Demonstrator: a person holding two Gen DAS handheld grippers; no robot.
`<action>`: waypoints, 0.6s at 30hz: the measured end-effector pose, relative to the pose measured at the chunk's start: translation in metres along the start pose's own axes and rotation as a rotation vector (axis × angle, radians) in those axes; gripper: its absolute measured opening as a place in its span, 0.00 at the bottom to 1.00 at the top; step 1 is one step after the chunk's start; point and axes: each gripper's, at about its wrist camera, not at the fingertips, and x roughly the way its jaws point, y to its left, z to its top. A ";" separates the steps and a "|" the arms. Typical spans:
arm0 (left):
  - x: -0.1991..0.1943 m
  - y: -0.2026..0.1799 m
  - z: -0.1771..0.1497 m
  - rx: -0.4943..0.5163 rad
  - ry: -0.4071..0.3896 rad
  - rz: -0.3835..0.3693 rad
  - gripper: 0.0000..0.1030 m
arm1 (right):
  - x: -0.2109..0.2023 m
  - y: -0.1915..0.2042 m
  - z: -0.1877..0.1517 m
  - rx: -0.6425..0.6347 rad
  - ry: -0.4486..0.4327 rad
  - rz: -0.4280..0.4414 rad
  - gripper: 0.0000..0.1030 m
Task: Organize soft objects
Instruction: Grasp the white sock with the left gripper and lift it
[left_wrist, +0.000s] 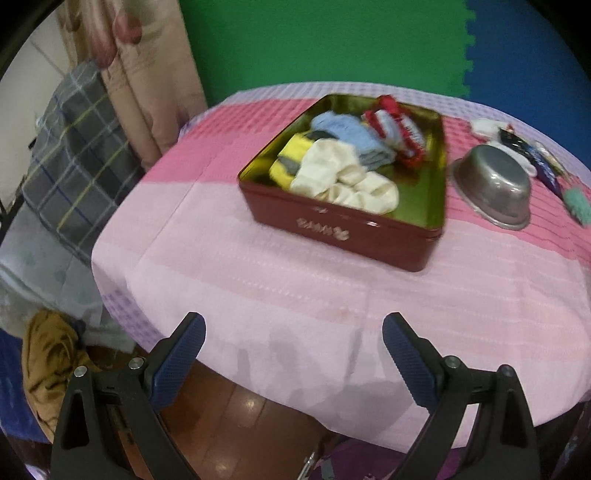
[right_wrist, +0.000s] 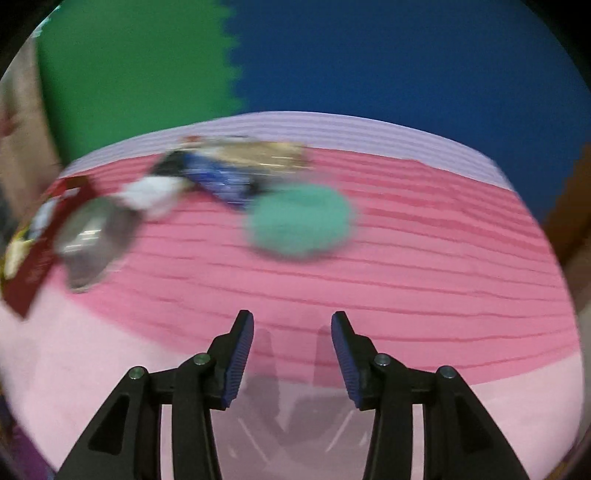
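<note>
Sitting in the red tin (left_wrist: 343, 236) near the middle of the desk (left_wrist: 229, 280) are the soft things already gathered: cream socks (left_wrist: 343, 181) at the near wall, a yellow piece (left_wrist: 291, 162) to their left, a light blue one (left_wrist: 347, 136) behind, and a red-and-white one (left_wrist: 391, 129) toward the far corner. The tin's right part shows bare gold floor. Just beside its right wall an upturned steel bowl (left_wrist: 495, 188) rests on the cloth, apart from the tin. Beyond the bowl lie loose items near the desk's right edge: a white one (left_wrist: 484, 127), a dark blue patterned one (left_wrist: 543, 166) and a fluffy teal one (left_wrist: 578, 201).

From my right wrist view, blurred, the teal piece (right_wrist: 299, 221) lies ahead on the pink stripe with open cloth all round it, the blue patterned thing (right_wrist: 221, 181) and a white one (right_wrist: 151, 194) off to its left, the bowl (right_wrist: 92, 236) and tin (right_wrist: 29, 273) at the far left.

My left tool (left_wrist: 293, 326) stands wide with nothing in it, over the desk's near rim, wooden floor (left_wrist: 229, 413) below. My right tool (right_wrist: 292, 325) is partly spread, nothing between its pads, above bare cloth short of the teal piece.
</note>
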 end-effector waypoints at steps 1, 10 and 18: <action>-0.003 -0.005 0.000 0.020 -0.007 -0.007 0.93 | 0.004 -0.014 0.000 0.018 0.009 -0.036 0.45; -0.032 -0.065 0.024 0.249 -0.084 -0.123 0.93 | 0.017 -0.051 -0.003 0.069 -0.017 -0.090 0.60; -0.043 -0.142 0.110 0.427 -0.031 -0.445 0.93 | 0.016 -0.058 -0.009 0.102 -0.029 -0.017 0.69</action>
